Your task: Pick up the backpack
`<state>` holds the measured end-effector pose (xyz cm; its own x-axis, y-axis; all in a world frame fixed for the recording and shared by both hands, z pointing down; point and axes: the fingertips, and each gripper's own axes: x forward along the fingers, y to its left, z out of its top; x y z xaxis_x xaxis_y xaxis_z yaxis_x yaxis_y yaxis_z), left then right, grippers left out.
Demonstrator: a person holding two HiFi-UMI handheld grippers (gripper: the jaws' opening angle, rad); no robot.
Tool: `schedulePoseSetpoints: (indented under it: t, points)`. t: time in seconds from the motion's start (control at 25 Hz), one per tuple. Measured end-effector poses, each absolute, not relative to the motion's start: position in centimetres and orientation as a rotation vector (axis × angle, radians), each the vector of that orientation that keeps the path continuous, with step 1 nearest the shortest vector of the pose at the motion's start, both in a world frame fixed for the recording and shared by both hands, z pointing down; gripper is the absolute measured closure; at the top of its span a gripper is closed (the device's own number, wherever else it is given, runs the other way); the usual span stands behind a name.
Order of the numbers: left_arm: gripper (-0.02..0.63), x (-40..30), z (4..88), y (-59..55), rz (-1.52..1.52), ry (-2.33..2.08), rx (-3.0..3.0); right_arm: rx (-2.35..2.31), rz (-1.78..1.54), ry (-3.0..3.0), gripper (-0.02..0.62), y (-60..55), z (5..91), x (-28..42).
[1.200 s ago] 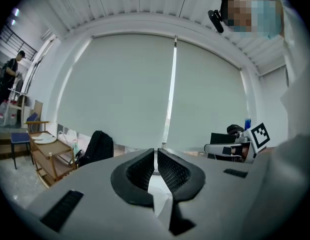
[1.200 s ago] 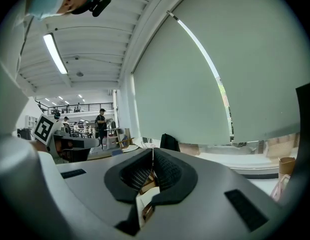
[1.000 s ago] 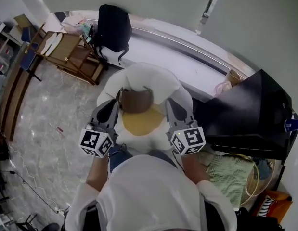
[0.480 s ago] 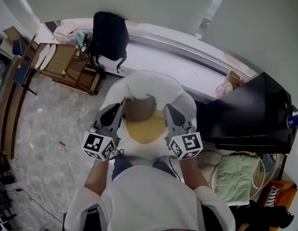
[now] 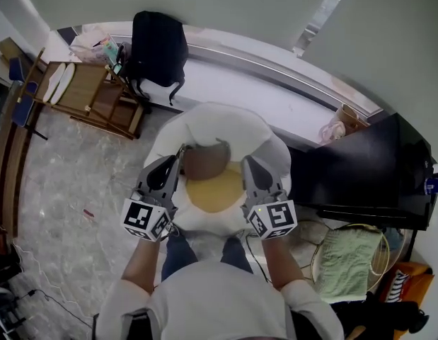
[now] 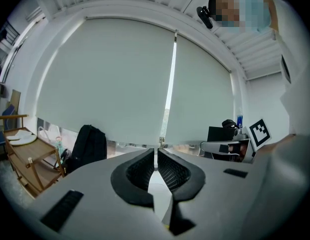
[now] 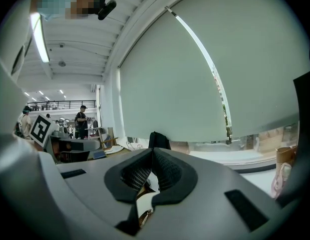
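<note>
Black backpack (image 5: 160, 44) on sill (image 5: 236, 87); L tongs (image 6: 156, 155), R tongs (image 7: 151, 155) closed tight, flanking white bundle (image 5: 219, 122).

Wooden rack (image 5: 84, 91) just left of backpack (image 5: 160, 44); white ledge (image 5: 275, 98) on right open.

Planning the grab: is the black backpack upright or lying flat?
Upright: the backpack stands taller than wide beside the wooden rack, below the window blind.
</note>
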<state>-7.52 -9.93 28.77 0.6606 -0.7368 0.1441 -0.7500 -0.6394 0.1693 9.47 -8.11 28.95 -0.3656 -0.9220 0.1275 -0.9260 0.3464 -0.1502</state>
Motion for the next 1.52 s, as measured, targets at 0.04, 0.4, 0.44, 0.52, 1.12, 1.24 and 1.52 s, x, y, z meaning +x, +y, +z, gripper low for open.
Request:
schedulePoseSetpoints:
  t: [0.04, 0.4, 0.44, 0.52, 1.12, 1.24, 1.52]
  points:
    - [0.558, -7.5, 29.0, -10.1, 0.087, -1.206, 2.660, 1.761, 0.308, -2.555, 0.565, -8.4, 29.2, 9.5]
    - [0.558, -7.8, 32.0, -11.4, 0.094, -1.191, 2.626, 1.792, 0.308, -2.493, 0.566, -10.1, 32.7, 10.3]
    - [0.559, -7.8, 32.3, -11.5, 0.099, -1.191, 2.621, 1.791, 0.312, -2.489, 0.566, -10.3, 33.1, 10.3]
    - [0.560, -7.7, 33.1, -11.7, 0.103, -1.191, 2.612, 1.788, 0.325, -2.483, 0.565, -10.5, 33.9, 10.1]
    - [0.563, -7.8, 38.4, -13.3, 0.117, -1.176, 2.556, 1.757, 0.406, -2.460, 0.565, -12.4, 39.4, 9.4]
    - [0.563, -7.7, 39.5, -13.6, 0.122, -1.178, 2.543, 1.743, 0.412, -2.467, 0.566, -12.9, 40.7, 9.4]
    - [0.563, -8.1, 42.3, -14.7, 0.145, -1.205, 2.528, 1.735, 0.428, -2.471, 0.566, -14.0, 43.3, 9.2]
